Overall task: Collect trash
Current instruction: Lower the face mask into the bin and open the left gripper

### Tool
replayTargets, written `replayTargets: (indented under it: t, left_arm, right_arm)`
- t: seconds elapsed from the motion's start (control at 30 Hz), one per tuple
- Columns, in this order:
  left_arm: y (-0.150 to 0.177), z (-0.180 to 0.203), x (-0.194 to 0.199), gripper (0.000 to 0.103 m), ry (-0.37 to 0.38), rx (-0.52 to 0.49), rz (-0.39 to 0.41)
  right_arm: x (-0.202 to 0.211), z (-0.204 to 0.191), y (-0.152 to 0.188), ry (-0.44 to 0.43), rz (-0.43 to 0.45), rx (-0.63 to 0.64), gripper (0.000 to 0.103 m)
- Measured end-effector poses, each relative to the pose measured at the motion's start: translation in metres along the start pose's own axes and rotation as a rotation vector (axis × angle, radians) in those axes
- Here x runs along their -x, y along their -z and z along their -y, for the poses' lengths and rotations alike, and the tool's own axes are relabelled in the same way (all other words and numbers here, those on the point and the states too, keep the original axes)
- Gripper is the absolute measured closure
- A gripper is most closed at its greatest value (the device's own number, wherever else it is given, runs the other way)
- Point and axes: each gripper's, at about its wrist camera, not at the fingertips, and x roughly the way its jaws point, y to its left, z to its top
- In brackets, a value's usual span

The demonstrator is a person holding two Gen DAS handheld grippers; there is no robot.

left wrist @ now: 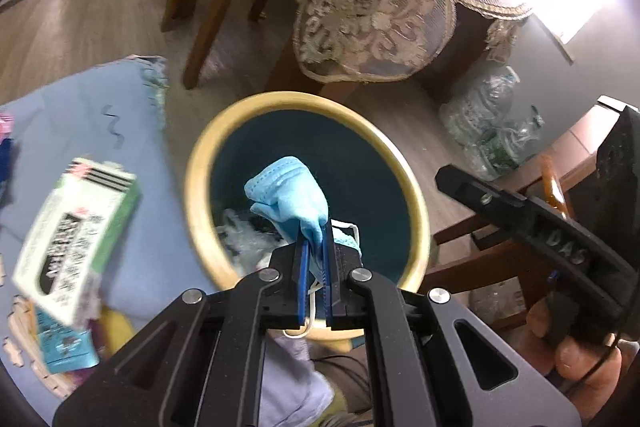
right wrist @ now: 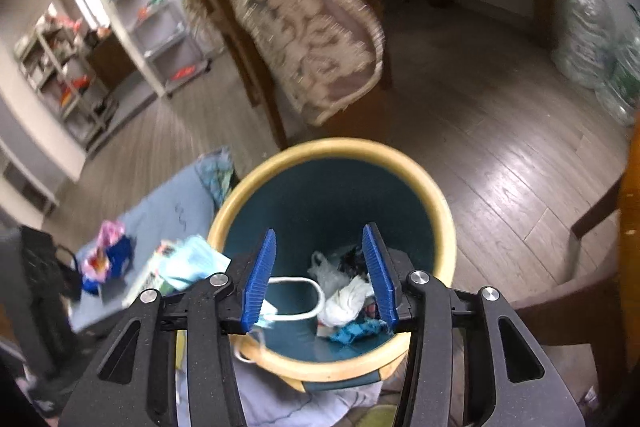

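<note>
Standing directly below and ahead of both claws, the round teal waste bin with a cream-yellow rim [left wrist: 208, 163] already holds crumpled plastic and tissue. The left gripper [left wrist: 316, 247] is clenched on a crumpled light-blue disposable face mask [left wrist: 288, 195] — the mask juts forward past the fingertips, long axis along the fingers, hanging over the bin's open mouth, so a drop should need only a release. The right gripper [right wrist: 320, 275] hovers over the same opening with jaws spread and empty — a white ear loop [right wrist: 298, 299] shows between them.
</note>
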Motion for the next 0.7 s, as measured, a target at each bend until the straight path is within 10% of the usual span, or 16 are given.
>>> replayTargets:
  t: [0.2, 0.7]
  left_arm:
    - [0.001, 0.005, -0.006, 0.036, -0.007, 0.000, 0.004]
    - [-0.007, -0.035, 0.052, 0.016, -0.162, -0.005, 0.089]
  right_arm:
    - [0.002, 0.008, -0.003, -0.002, 0.009, -0.040, 0.054]
    - [-0.006, -0.021, 0.004, -0.064, -0.019, 0.025, 0.043]
